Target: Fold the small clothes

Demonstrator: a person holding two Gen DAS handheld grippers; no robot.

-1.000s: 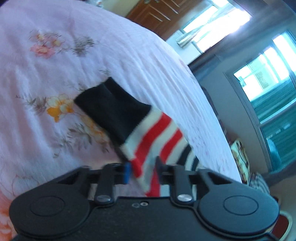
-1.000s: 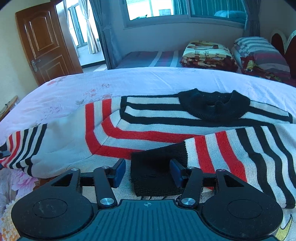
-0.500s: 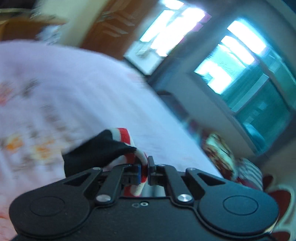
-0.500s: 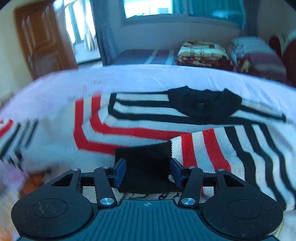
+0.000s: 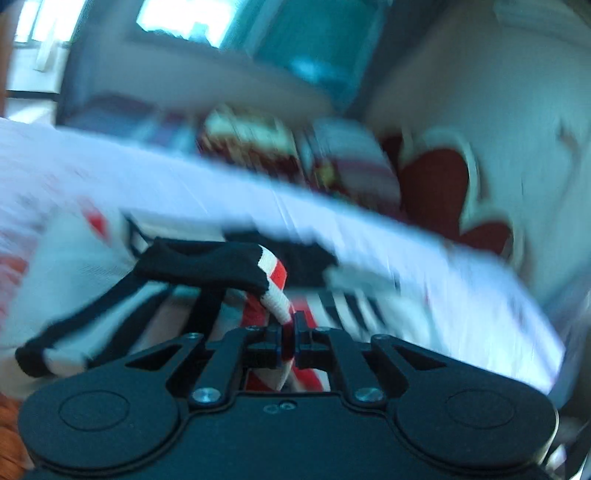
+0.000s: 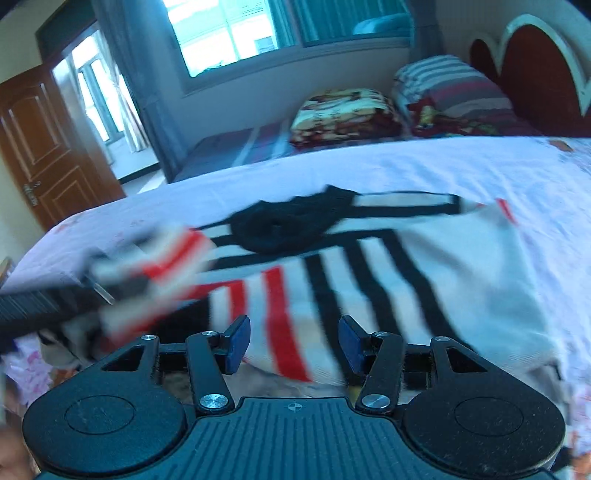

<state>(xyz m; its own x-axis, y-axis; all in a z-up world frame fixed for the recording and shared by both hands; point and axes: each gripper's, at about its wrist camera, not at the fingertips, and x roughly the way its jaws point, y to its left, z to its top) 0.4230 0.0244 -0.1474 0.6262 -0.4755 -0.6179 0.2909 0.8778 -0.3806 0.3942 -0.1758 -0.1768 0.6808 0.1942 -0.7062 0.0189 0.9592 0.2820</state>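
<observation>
A small striped sweater (image 6: pixel 388 266), white with red and black bands and a black collar (image 6: pixel 288 225), lies on the pink bedsheet (image 6: pixel 480 166). My left gripper (image 5: pixel 289 338) is shut on the sweater's sleeve (image 5: pixel 273 291), whose black cuff (image 5: pixel 207 262) hangs forward over the sweater body. The view is blurred by motion. In the right wrist view the left gripper (image 6: pixel 37 306) and the lifted sleeve (image 6: pixel 155 273) show as a blur at left. My right gripper (image 6: pixel 291 345) is open and empty above the sweater's near edge.
Folded blankets (image 6: pixel 343 114) and a striped pillow (image 6: pixel 450 92) lie at the far side of the bed. A red headboard (image 6: pixel 532 62) stands at right. A wooden door (image 6: pixel 40 147) and windows (image 6: pixel 229 33) are beyond the bed.
My left gripper shut on the sleeve and swung it right, over the sweater body. My right gripper let the other cuff go and moved right, still open.
</observation>
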